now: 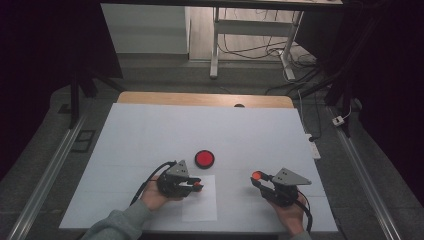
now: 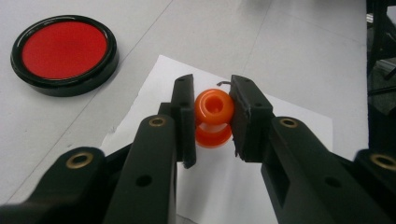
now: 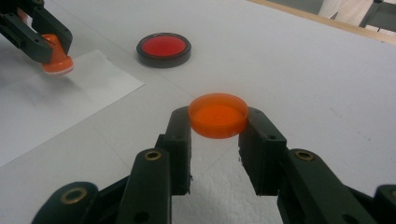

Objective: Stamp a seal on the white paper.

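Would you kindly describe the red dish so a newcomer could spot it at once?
On the white table cover, look just beyond the white paper sheet, between the two grippers. The round black-rimmed dish with a red centre lies free there, unlike the smaller orange pieces, which the fingers hold.

A person's forearms are cut off at the near edge of the worktop (image 1: 150,130). The orange stamp (image 2: 214,119) is partly hidden between the left hand-held gripper (image 2: 212,116) jaws. From above, the orange cap (image 1: 256,175) is too small to make out. Cables beyond the worktop fade into shadow.
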{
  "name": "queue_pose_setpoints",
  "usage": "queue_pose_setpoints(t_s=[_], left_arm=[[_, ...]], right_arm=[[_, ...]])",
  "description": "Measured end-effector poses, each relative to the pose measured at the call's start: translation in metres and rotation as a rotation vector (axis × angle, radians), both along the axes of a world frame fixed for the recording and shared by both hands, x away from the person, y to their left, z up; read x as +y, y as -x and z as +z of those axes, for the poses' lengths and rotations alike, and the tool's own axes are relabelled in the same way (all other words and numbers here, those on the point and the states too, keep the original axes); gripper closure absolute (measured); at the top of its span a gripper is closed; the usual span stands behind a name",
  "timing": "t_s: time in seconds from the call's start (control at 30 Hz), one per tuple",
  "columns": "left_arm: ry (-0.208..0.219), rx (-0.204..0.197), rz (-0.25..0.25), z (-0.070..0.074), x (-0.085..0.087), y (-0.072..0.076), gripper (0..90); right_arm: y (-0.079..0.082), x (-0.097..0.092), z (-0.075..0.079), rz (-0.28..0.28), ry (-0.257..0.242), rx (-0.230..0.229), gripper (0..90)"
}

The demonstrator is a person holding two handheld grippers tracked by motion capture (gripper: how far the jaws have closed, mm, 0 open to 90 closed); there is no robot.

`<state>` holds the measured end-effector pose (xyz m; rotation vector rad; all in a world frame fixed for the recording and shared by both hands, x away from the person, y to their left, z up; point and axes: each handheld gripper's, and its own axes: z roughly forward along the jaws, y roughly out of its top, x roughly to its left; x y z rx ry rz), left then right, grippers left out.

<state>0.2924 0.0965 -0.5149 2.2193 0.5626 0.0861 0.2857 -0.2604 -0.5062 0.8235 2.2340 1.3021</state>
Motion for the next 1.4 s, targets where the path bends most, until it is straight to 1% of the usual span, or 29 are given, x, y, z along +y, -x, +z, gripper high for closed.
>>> queue_pose_setpoints(t_s=[0.23, 0.37, 0.7, 0.93, 1.07, 1.1, 1.13, 1.27, 1.3, 1.4], left_arm=[[-0.024, -0.006, -0.007, -0.002, -0.002, -0.001, 71.8], [-0.027, -0.006, -0.002, -0.004, -0.003, -0.001, 71.8], [-0.065, -0.015, -0.015, -0.008, -0.009, 0.001, 71.8], [-0.07, -0.018, -0.014, -0.008, -0.009, 0.002, 71.8], [-0.092, -0.024, -0.018, -0.011, -0.01, 0.003, 71.8], [-0.078, -0.027, -0.012, -0.013, -0.01, 0.003, 71.8], [-0.073, -0.033, -0.01, -0.014, -0.01, 0.004, 71.8], [-0.093, -0.067, -0.009, -0.014, -0.01, 0.009, 72.1], [-0.103, -0.075, -0.011, -0.014, -0.011, 0.009, 72.2], [-0.093, -0.07, -0.007, -0.014, -0.011, 0.009, 72.2]], right_arm=[[0.0, 0.0, 0.0, 0.0, 0.0, 0.001, 64.1], [0.0, 0.0, 0.0, 0.001, 0.001, 0.002, 64.1], [0.0, 0.0, 0.0, 0.0, 0.001, 0.001, 64.1], [0.0, 0.0, 0.0, 0.0, 0.002, 0.001, 64.2], [0.0, 0.0, 0.0, 0.001, 0.001, -0.001, 64.1], [0.0, -0.001, 0.0, 0.0, -0.001, 0.0, 64.2], [0.0, -0.001, 0.0, -0.002, -0.001, 0.0, 64.1], [0.0, -0.002, 0.0, -0.002, -0.007, -0.001, 64.2], [0.0, -0.001, 0.0, -0.001, -0.006, -0.001, 64.2], [0.001, -0.001, 0.001, -0.001, -0.007, -0.002, 64.1]])
